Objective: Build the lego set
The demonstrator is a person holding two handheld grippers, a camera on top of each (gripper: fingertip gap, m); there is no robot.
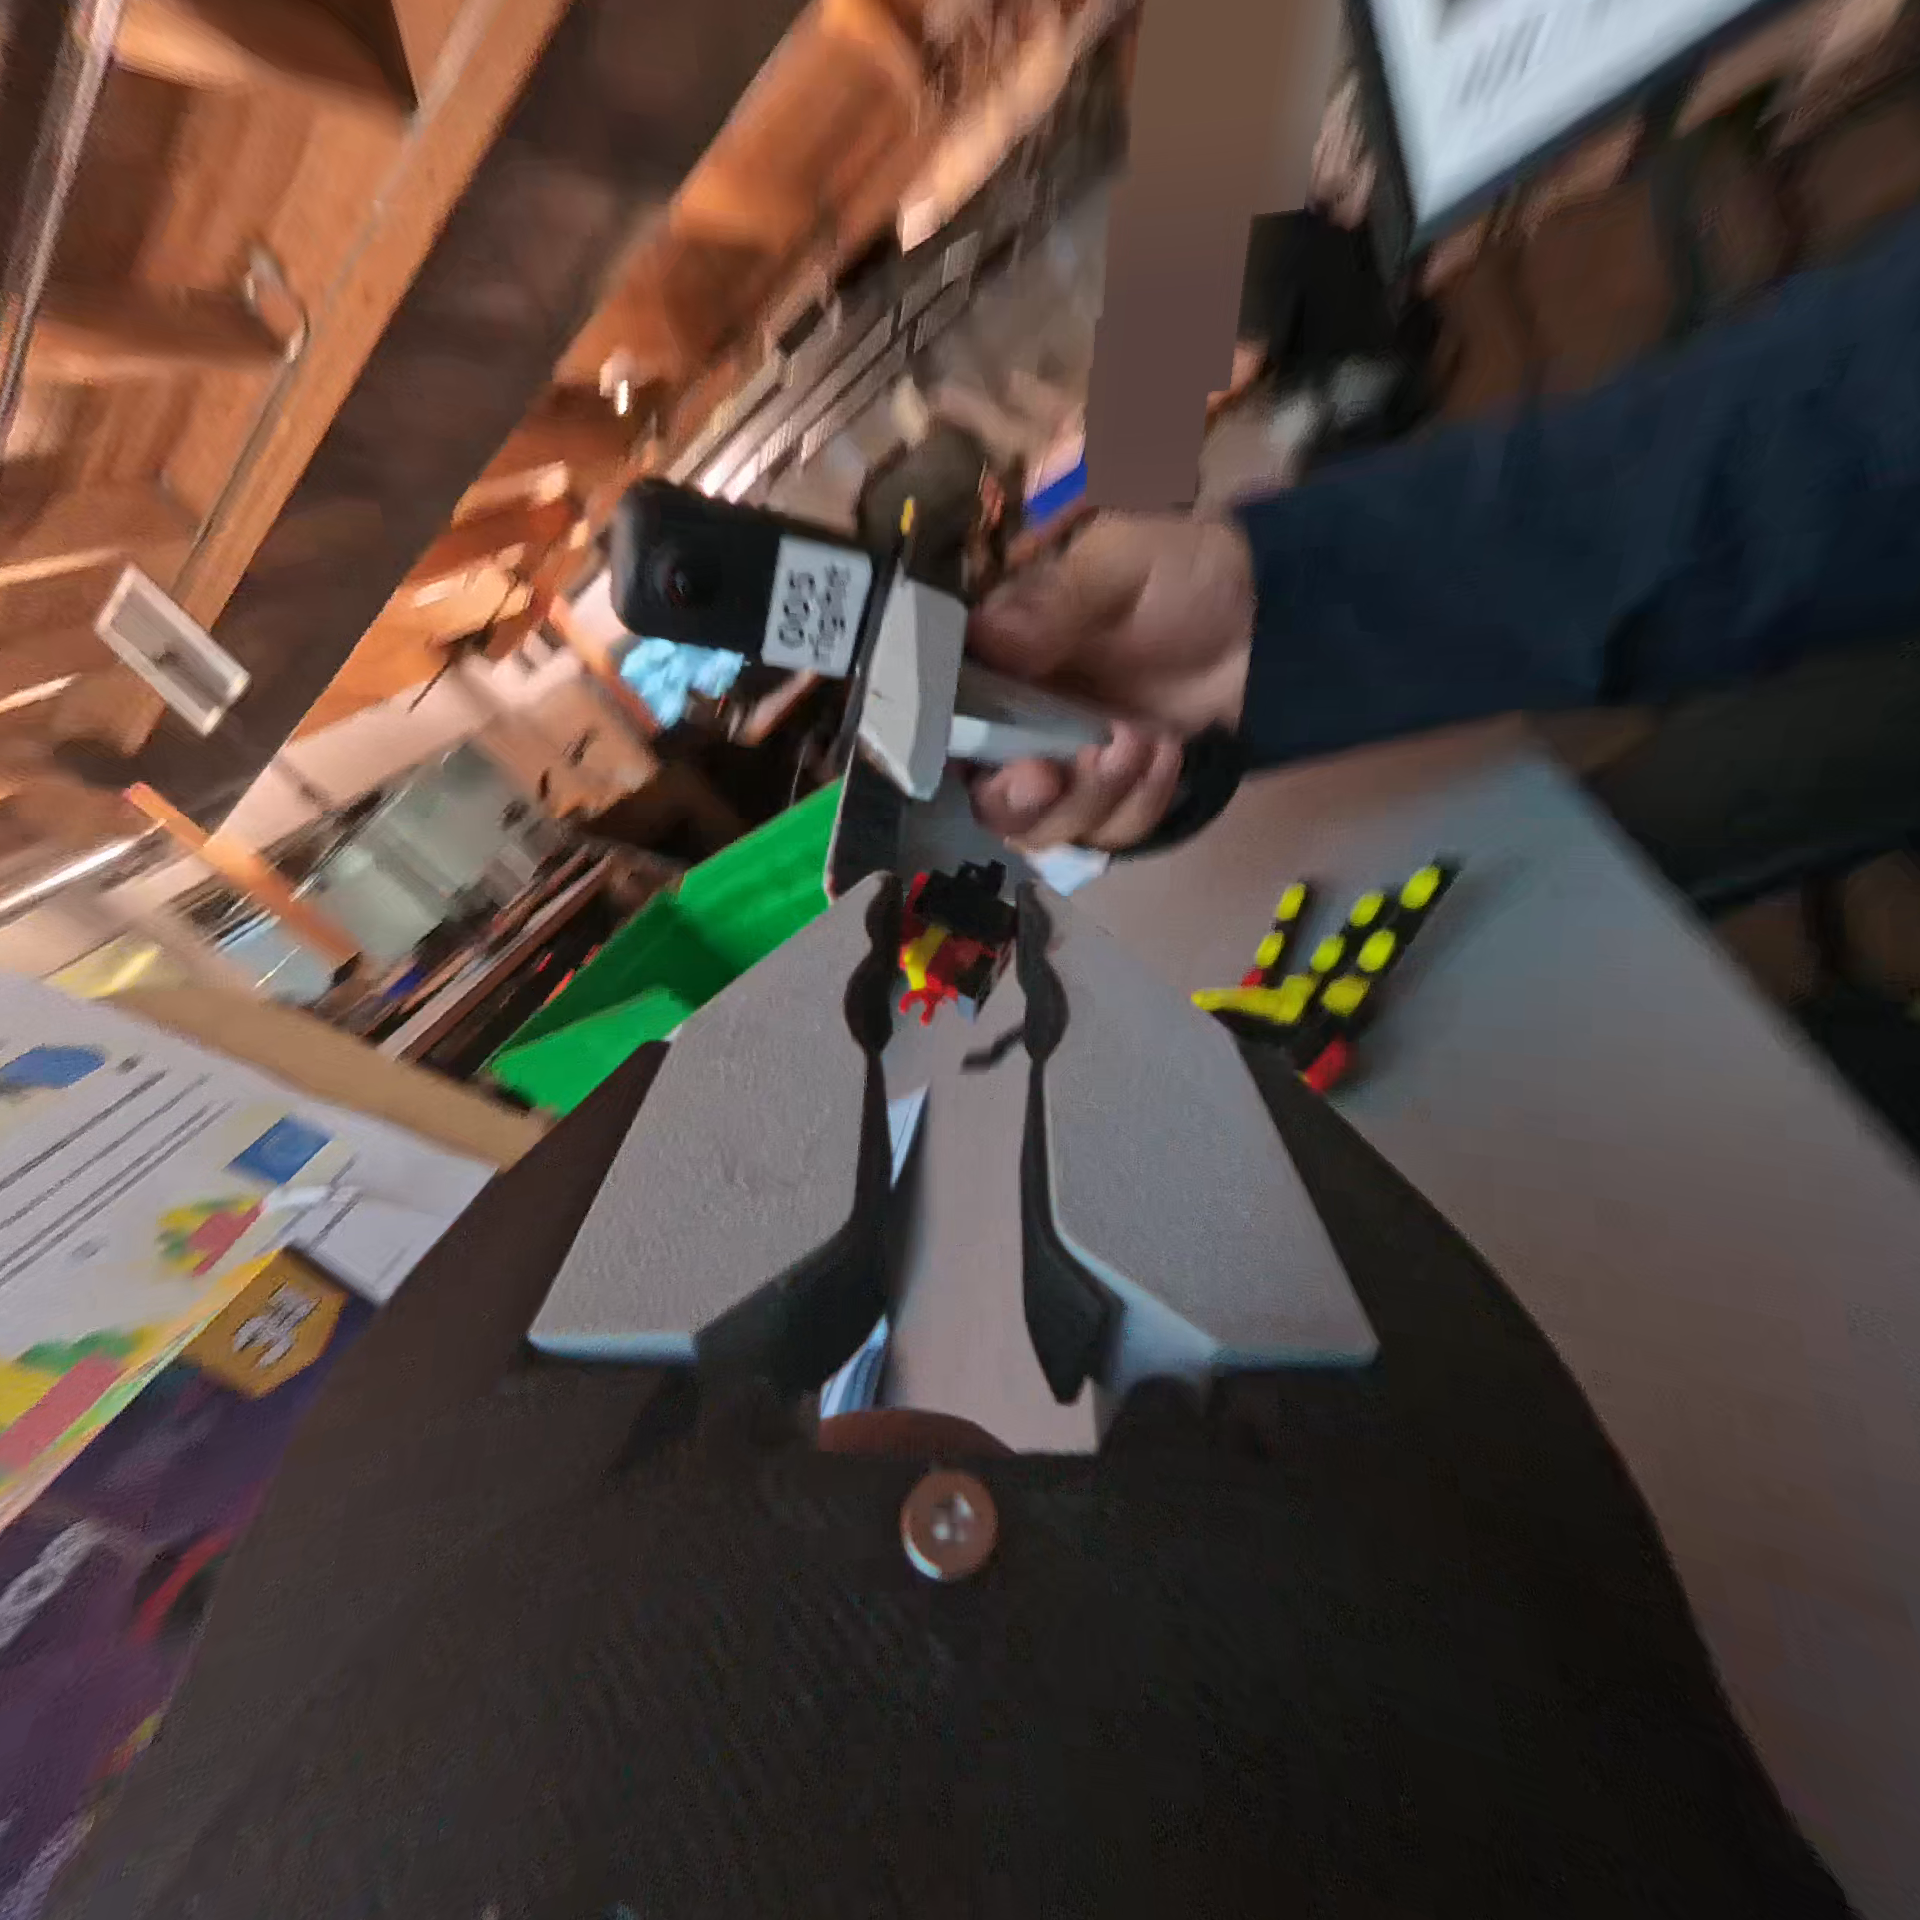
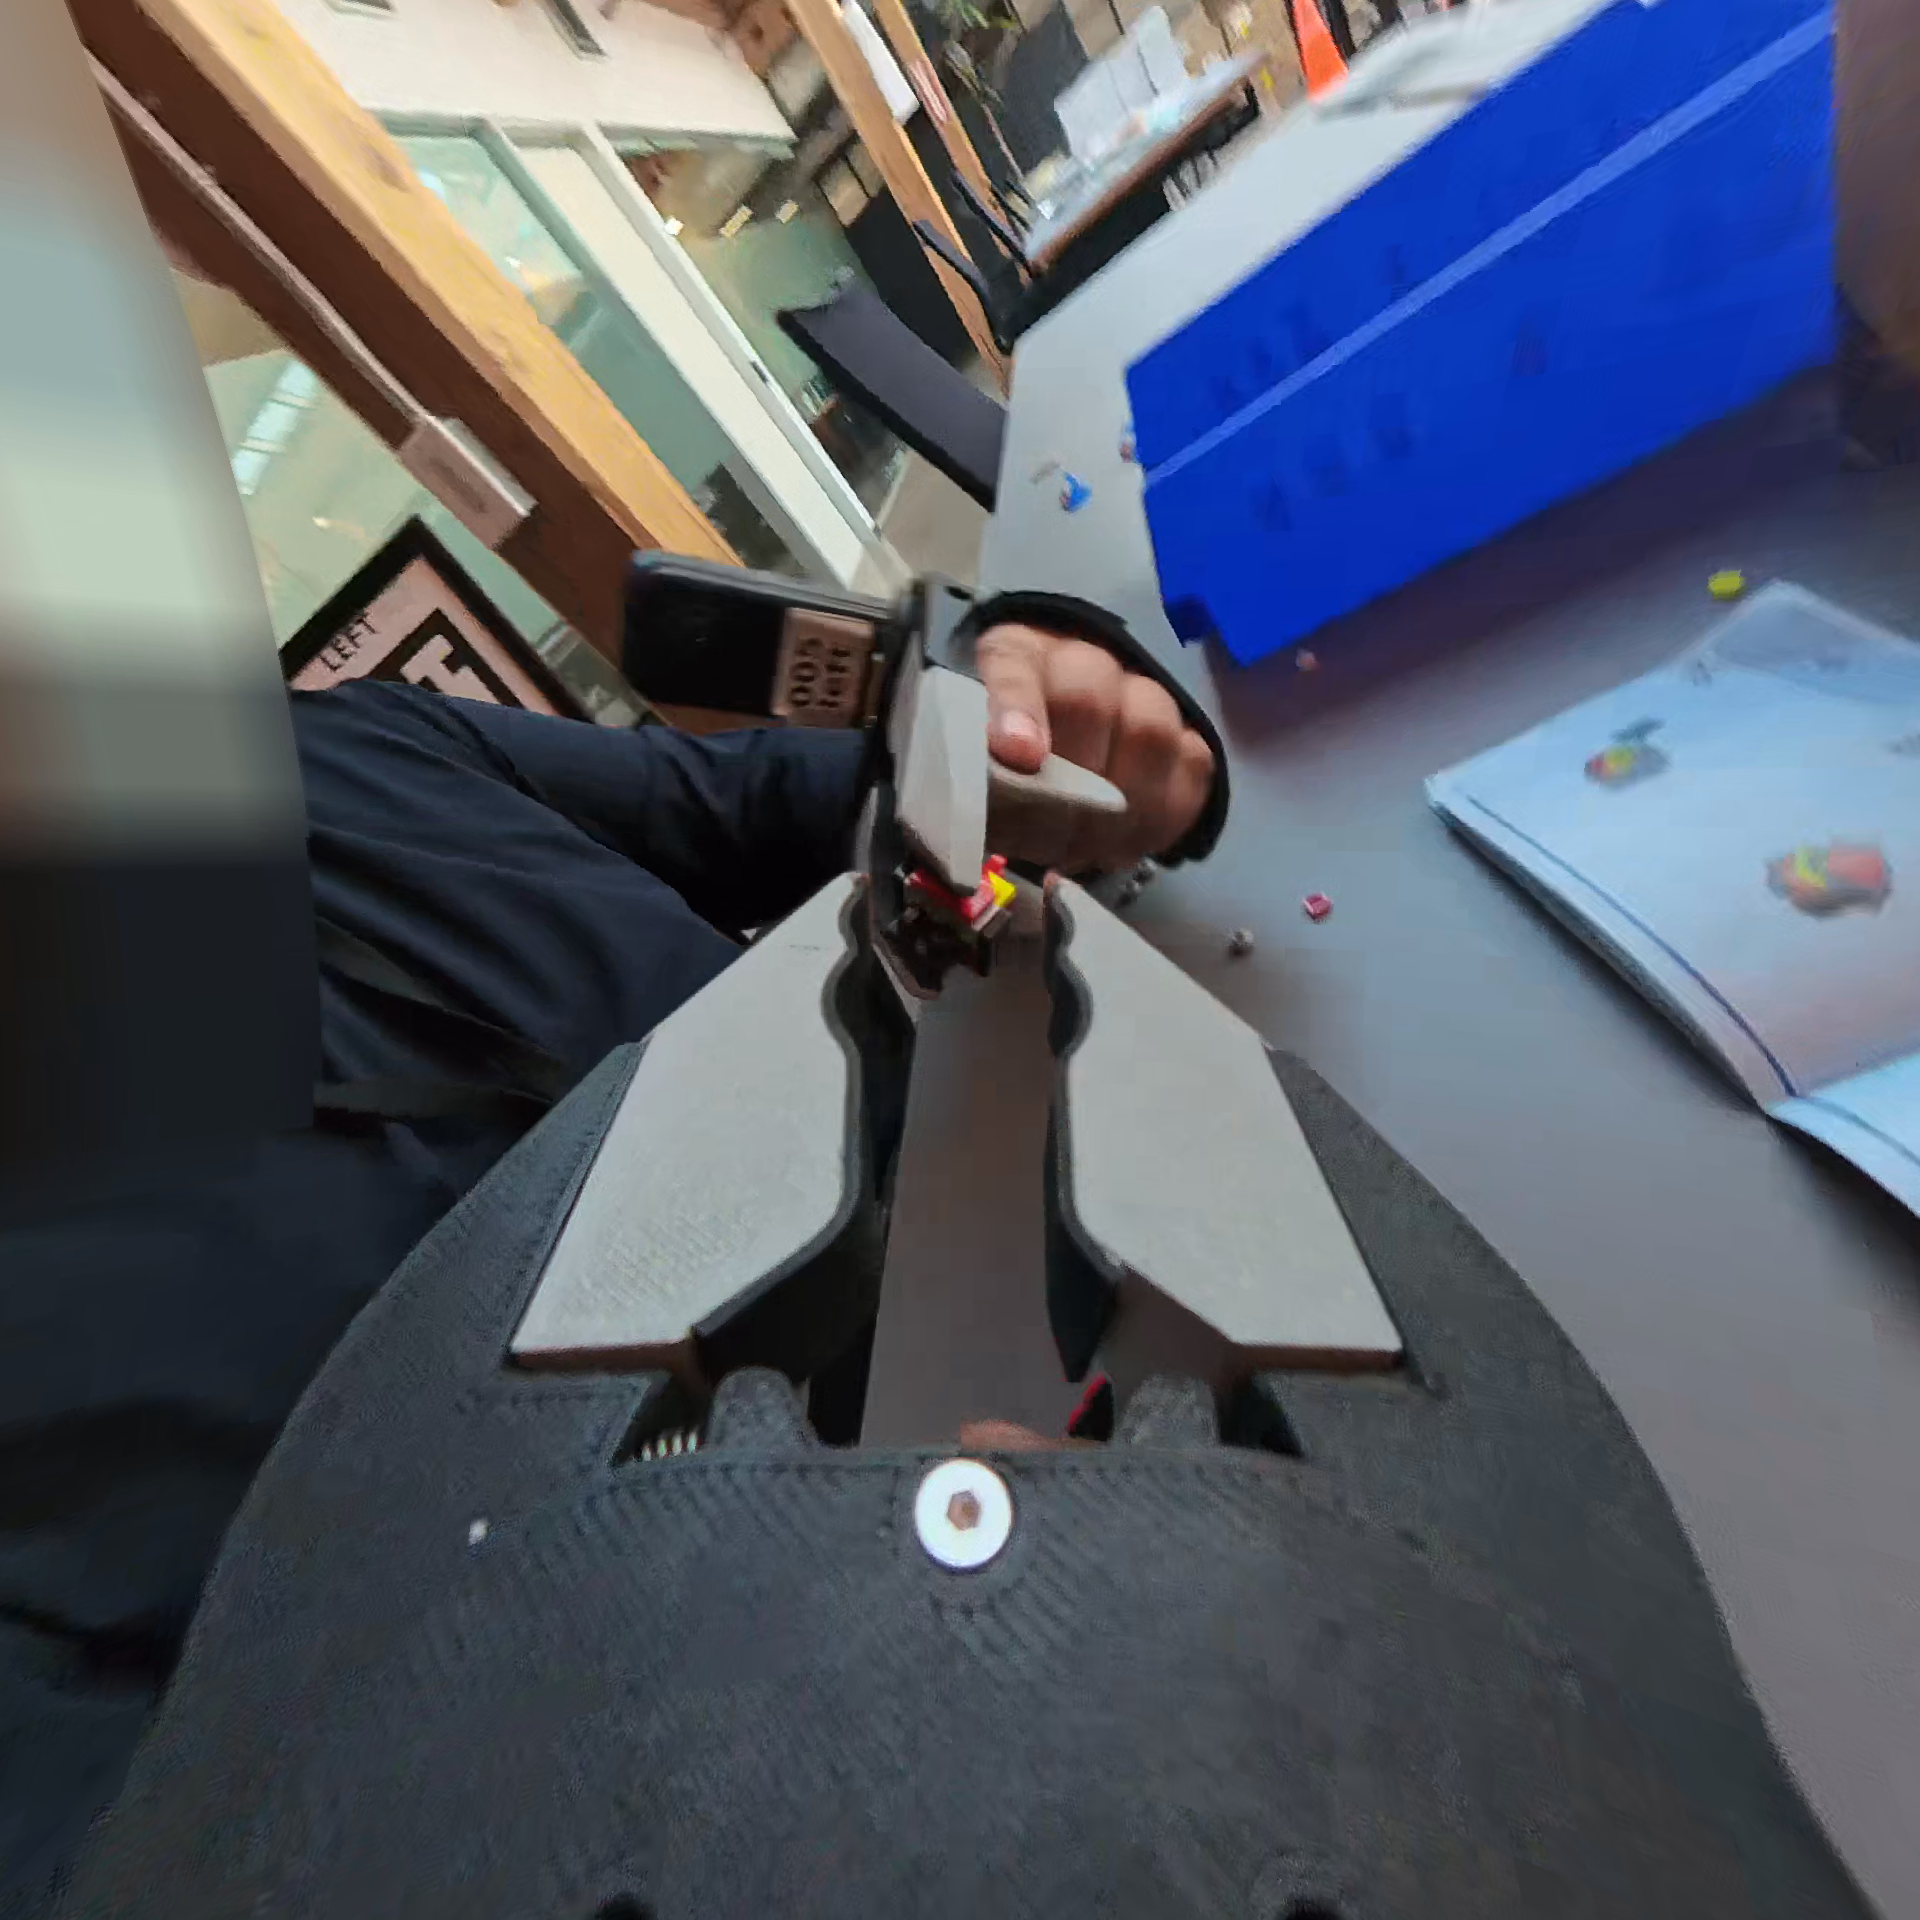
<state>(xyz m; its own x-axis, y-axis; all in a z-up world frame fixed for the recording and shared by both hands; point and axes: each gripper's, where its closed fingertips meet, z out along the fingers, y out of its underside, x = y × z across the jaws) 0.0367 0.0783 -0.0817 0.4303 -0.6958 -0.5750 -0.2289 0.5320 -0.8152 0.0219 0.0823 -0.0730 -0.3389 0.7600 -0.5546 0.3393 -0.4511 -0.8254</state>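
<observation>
Here's the small lego build (image 1: 954, 951), a black, red and yellow cluster, held up off the grey bench (image 1: 1558, 1195) right between the tips of the left tongs (image 1: 954, 935), whose two dark-lined fingers (image 1: 871, 997) sit either side of it with a narrow gap; from the right wrist view the same build (image 2: 951, 914) is pinched in those left tongs (image 2: 925, 883), one grey finger pressing down on its red top. The right tongs (image 2: 951, 914) point straight at it, spread with a clear channel between the fingers (image 2: 1065, 997), tips flanking the build, and whether they touch it I cannot tell through the blur. In the left wrist view the right tongs (image 1: 883, 810) come in from above, gripped by a hand (image 1: 1112, 675) in a dark blue sleeve (image 1: 1558, 540), a black camera (image 1: 686, 577) with a white tag mounted on top. Just beyond the build toward the bench's right side lies a second lego piece (image 1: 1340, 966), black with bright yellow studs and a red bit at its near end. On the left side a green bin (image 1: 675, 966) stands at the bench edge, with an open instruction sheet (image 1: 156, 1143) nearer still. Over in the right wrist view, a blue bin (image 2: 1475, 343) sits toward the far end of the bench, a light-blue instruction booklet (image 2: 1714, 831) lies open at the right edge, and a few tiny loose pieces (image 2: 1317, 906) are scattered between them.
</observation>
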